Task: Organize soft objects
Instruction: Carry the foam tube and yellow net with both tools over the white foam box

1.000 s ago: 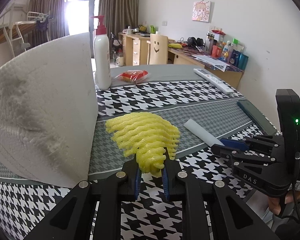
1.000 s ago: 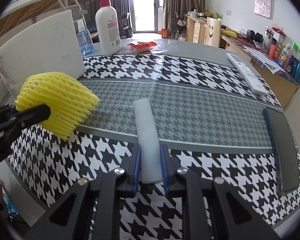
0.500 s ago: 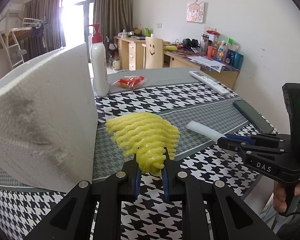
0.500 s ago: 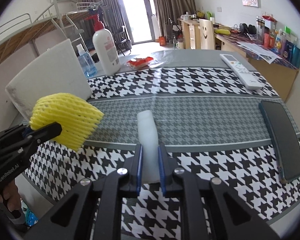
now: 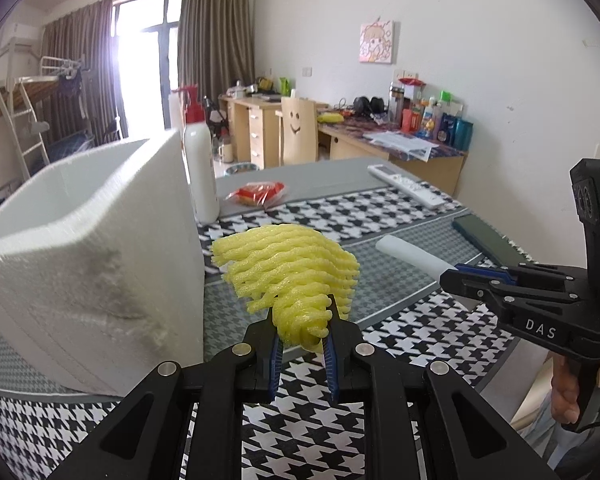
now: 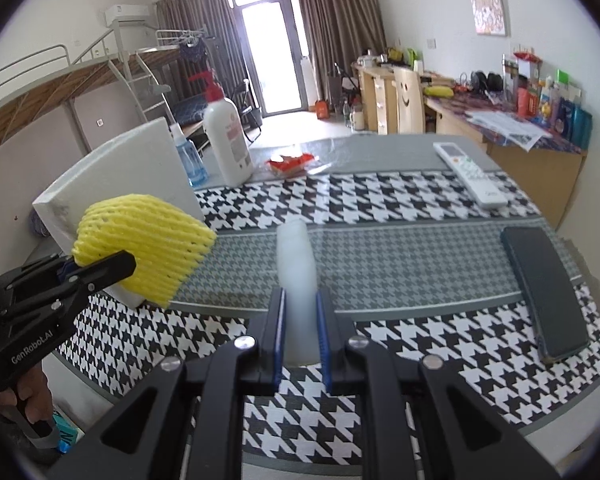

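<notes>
My left gripper (image 5: 301, 330) is shut on a yellow foam net sleeve (image 5: 288, 268) and holds it above the houndstooth table, just right of a white foam box (image 5: 88, 248). My right gripper (image 6: 299, 320) is shut on a white foam tube (image 6: 296, 256) and holds it above the table. In the right wrist view the left gripper (image 6: 96, 266) shows at the left with the yellow sleeve (image 6: 148, 240) in front of the white box (image 6: 120, 168). In the left wrist view the right gripper (image 5: 466, 276) shows at the right with the tube (image 5: 410, 254).
On the table (image 6: 400, 248) stand a white pump bottle (image 6: 226, 140) and a blue bottle (image 6: 186, 156) behind the box. A red snack packet (image 6: 292, 160), a white remote (image 6: 470, 176) and a dark phone (image 6: 544, 284) lie on it. A desk stands beyond.
Both grippers have risen with their loads: the yellow sleeve and the white tube are higher above the table. The top opening of the white box now shows in the left wrist view.
</notes>
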### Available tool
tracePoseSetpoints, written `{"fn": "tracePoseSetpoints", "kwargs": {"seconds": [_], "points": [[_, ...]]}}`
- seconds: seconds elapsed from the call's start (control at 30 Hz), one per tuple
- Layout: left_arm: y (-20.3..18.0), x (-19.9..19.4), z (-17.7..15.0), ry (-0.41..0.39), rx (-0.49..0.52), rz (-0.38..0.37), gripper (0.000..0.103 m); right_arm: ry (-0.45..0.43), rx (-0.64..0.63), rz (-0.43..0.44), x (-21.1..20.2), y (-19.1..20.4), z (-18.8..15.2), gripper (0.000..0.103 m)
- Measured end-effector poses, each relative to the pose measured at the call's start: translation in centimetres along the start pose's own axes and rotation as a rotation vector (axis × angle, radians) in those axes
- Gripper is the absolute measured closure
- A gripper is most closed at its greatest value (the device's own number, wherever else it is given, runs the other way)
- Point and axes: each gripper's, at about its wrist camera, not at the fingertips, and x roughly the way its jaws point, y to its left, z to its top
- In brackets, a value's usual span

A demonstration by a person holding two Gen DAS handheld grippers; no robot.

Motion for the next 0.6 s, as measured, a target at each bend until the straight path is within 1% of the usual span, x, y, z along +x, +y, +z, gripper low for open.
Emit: {"fn": "tracePoseSetpoints", "kwargs": {"seconds": [0.4,0.6], "points": [[0.2,-2.8,1.4,-0.095,0.042,-0.024,0.084,-0.1,0.015,-0.012,-2.2,0.9,1.6,0.085],[0.3,-3.8,2.3,-0.134,0.057,-0.027,0.084,-0.134,0.004,-0.013,-3.0,1.5,2.3,0.085]]}}
